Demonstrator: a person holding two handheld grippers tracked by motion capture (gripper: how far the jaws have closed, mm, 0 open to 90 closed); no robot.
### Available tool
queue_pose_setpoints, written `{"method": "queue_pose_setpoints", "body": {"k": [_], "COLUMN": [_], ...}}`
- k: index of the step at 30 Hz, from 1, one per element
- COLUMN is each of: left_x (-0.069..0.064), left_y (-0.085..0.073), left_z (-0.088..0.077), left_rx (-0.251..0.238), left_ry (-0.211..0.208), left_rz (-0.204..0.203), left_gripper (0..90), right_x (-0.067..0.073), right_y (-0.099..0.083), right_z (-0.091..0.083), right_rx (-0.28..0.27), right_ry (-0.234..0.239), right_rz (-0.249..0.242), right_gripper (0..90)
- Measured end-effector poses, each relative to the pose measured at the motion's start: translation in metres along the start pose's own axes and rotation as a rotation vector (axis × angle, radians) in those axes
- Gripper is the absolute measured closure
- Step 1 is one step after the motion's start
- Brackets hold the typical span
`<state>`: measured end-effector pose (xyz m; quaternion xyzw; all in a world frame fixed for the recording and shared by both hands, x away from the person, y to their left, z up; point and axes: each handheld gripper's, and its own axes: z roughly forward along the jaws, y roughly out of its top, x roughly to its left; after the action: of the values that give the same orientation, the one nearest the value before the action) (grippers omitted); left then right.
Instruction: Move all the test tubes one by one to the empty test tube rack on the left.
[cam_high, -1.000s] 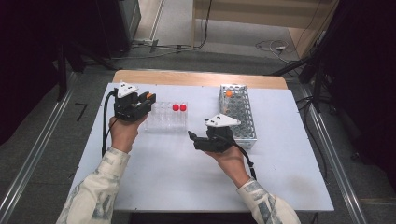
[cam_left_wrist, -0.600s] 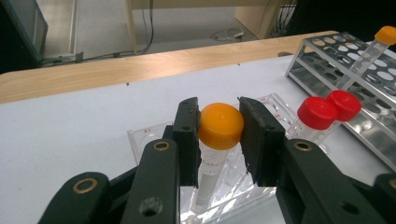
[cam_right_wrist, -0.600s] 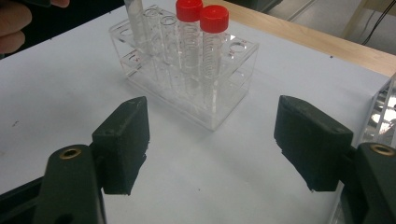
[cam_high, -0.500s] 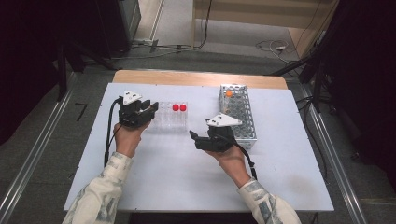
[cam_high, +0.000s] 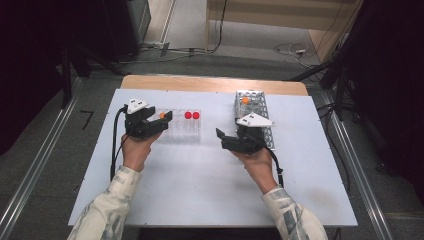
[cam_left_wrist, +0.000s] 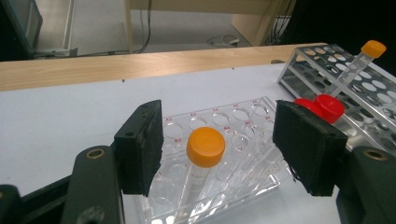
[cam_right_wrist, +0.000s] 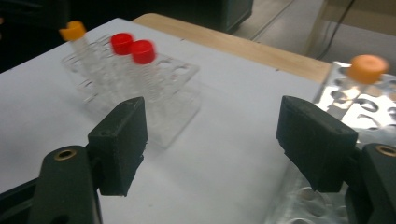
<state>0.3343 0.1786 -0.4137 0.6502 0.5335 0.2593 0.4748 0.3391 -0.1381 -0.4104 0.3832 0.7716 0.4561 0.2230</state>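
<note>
An orange-capped tube (cam_left_wrist: 204, 154) is seen standing in a clear plastic rack (cam_left_wrist: 224, 140) on the white bench (cam_high: 200, 185), toward the rack's left end. The left tongs (cam_high: 164, 119) are placed around the tube's cap, their jaws apart and just opened, with neither pad touching it. Two red-capped tubes (cam_high: 192, 115) are held at the rack's other end. The right tongs (cam_high: 220, 137) are held open above the bench, nothing between them, beside a metal rack (cam_high: 256, 105) in which another orange-capped tube (cam_high: 245, 100) is kept.

Four capped tubes (cam_left_wrist: 204, 148), two racks (cam_high: 182, 131).
</note>
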Motion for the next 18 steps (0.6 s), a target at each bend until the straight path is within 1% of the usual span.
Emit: {"method": "queue_pose_setpoints", "body": {"k": [2,3,4,6,9,13,14,16,18], "left_x": [-0.001,-0.001,-0.001,-0.002,-0.003,-0.006,-0.006,-0.007,-0.008], "left_y": [0.0,0.001,0.001,0.001,0.001,0.0,0.0,0.0,0.0], "left_z": [-0.001,-0.002,-0.003,-0.003,-0.002,-0.001,-0.001,-0.002,-0.002], "left_rx": [-0.004,-0.005,-0.009,-0.009,-0.01,-0.005,-0.006,-0.005,-0.006], "left_ry": [-0.001,-0.003,-0.004,-0.006,-0.01,-0.017,-0.019,-0.024,-0.027], "left_rz": [0.001,0.002,0.001,0.002,0.002,0.007,0.006,0.012,0.011], "left_gripper": [34.2,34.2,34.2,34.2,34.2,34.3,34.4,34.5,34.5], "right_x": [-0.012,-0.018,-0.024,-0.035,-0.05,-0.064,-0.066,-0.071,-0.074], "right_y": [0.003,0.004,0.005,0.006,0.008,0.009,0.009,0.009,0.009], "right_z": [-0.001,-0.001,-0.001,0.0,0.004,0.012,0.015,0.021,0.026], "right_rx": [-0.006,-0.008,-0.01,-0.008,-0.005,-0.011,-0.011,-0.019,-0.009], "right_ry": [-0.028,-0.05,-0.065,-0.091,-0.114,-0.132,-0.138,-0.156,-0.167], "right_rz": [-0.004,-0.006,-0.002,0.006,0.006,0.034,0.033,0.04,0.043], "right_gripper": [27.8,28.6,30.4,31.2,32.6,32.6,33.2,36.3,38.5]}}
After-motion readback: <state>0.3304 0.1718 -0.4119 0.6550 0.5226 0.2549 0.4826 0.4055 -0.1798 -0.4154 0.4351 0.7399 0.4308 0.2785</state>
